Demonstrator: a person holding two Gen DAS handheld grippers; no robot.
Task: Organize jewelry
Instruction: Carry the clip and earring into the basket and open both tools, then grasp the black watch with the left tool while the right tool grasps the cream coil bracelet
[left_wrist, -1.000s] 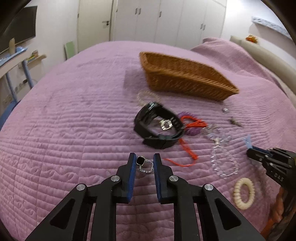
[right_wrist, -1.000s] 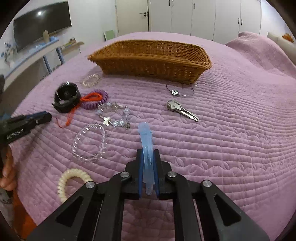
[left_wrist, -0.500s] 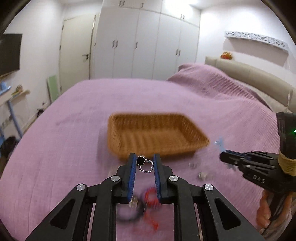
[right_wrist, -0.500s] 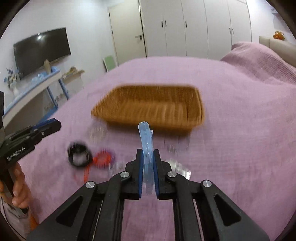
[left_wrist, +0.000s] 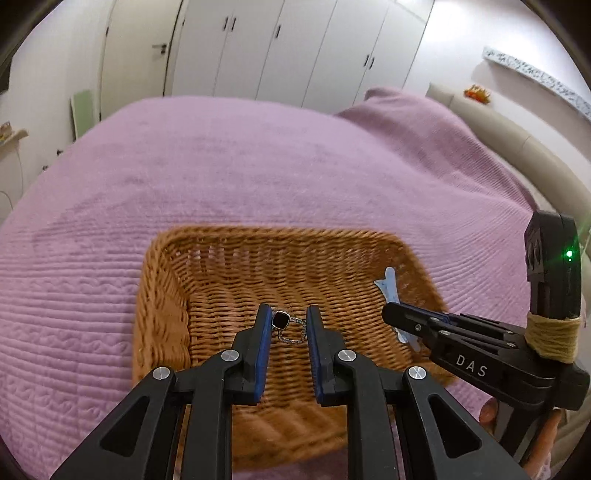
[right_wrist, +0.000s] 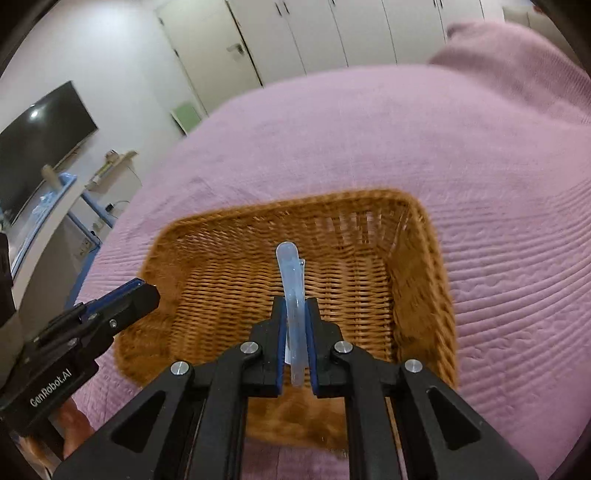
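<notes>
Both hand-held grippers have moved from the scattered jewelry to above the rectangular woven wicker basket (left_wrist: 166, 295) on the purple quilted bed, which appears empty: the left hand-held gripper (left_wrist: 289, 328) pinches a black-stone silver ring (left_wrist: 288, 325), the right hand-held gripper (right_wrist: 295, 325) a translucent blue hair clip (right_wrist: 291, 280), so release comes next.

The open top of the brown woven wicker basket (left_wrist: 166, 295) is crowded by both grippers: the left gripper (left_wrist: 288, 328) at the middle, the right gripper (left_wrist: 397, 317) just beside it. Passage is bounded by the raised wicker walls. The purple quilted bedspread (left_wrist: 258, 166) beyond is left unobstructed.
</notes>
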